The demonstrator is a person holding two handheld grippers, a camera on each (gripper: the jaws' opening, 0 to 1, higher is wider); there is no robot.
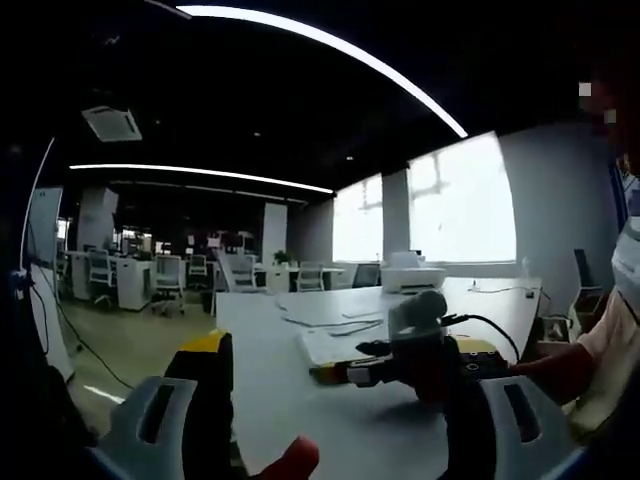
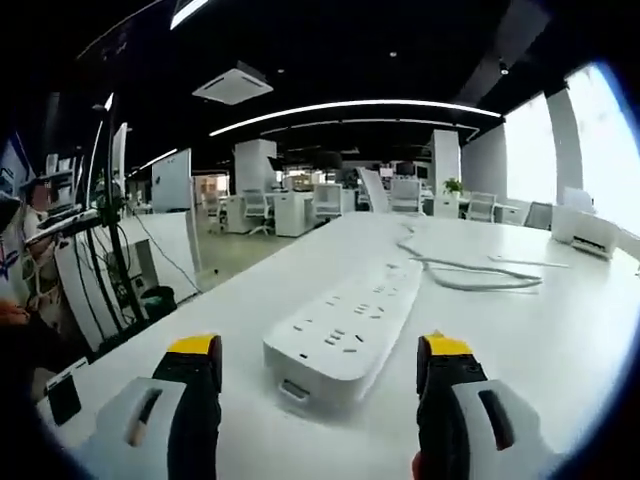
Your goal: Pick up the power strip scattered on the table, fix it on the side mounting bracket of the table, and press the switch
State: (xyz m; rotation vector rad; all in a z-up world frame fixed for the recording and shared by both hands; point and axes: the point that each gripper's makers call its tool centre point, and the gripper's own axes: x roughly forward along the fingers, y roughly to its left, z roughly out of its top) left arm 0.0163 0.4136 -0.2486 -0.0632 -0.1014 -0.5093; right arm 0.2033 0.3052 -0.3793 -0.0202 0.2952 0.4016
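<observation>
A white power strip (image 2: 345, 325) lies flat on the white table (image 2: 560, 340), and its white cord (image 2: 470, 275) curls away behind it. My right gripper (image 2: 320, 346) is open, its yellow-tipped jaws standing on either side of the strip's near end without touching it. In the left gripper view my left gripper (image 1: 337, 348) is open over the table (image 1: 260, 400) with nothing held. Beyond it the right gripper (image 1: 395, 365) reaches in from the right, held by a hand in a red glove (image 1: 545, 370).
The table's long edge (image 2: 170, 330) runs along the left, with a floor gap, a dark stand with cables (image 2: 115, 250) and a small dark piece (image 2: 60, 395) below it. A printer (image 2: 590, 225) sits at the far right. Desks and chairs fill the room behind.
</observation>
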